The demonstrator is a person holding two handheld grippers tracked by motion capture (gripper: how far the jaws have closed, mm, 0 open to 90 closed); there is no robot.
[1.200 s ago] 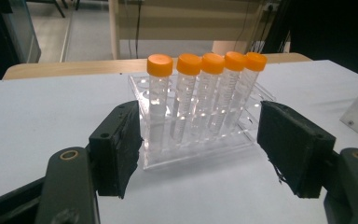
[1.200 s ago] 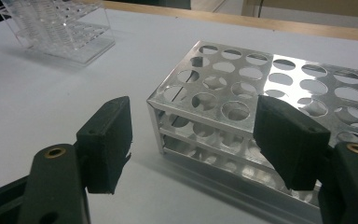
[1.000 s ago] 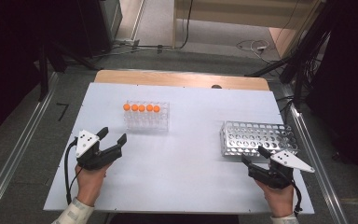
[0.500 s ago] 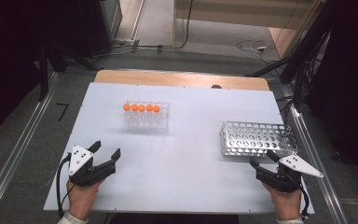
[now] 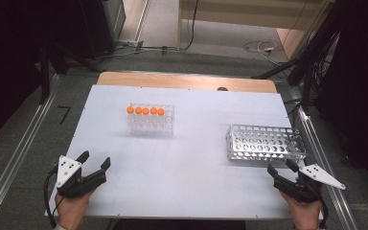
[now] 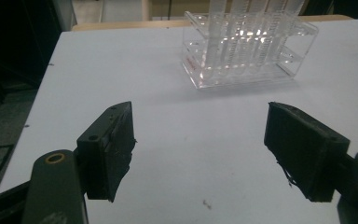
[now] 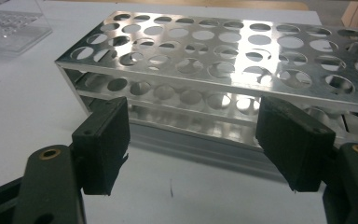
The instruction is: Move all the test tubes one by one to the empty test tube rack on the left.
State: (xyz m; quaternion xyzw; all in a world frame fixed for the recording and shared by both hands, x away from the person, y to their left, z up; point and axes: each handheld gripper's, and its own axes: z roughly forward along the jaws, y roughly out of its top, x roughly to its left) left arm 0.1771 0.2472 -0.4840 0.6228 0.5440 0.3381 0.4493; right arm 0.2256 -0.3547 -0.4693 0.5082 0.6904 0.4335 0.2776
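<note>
A clear plastic rack (image 5: 151,122) holding a row of orange-capped tubes (image 5: 145,110) stands left of centre on the white table (image 5: 191,172). In the left gripper view this clear rack (image 6: 249,46) stands ahead and to the right. An empty metal rack (image 5: 266,143) with many round holes sits at the right. My left gripper (image 5: 95,159) rests near the front left corner; the left gripper (image 6: 200,140) is open, its jaws have just been opening, and nothing is between them. My right gripper (image 5: 280,166) is open just in front of the metal rack (image 7: 223,51). The right gripper (image 7: 193,135) holds nothing.
The table's wooden far edge (image 5: 182,80) borders a floor strewn with cables. Aluminium rails (image 5: 323,158) run along both sides of the table. Dark equipment stands at the far left and right.
Both hands have drawn back toward the table's near edge. The left gripper moved left and nearer, the right one slightly right and nearer. The racks have not moved.
</note>
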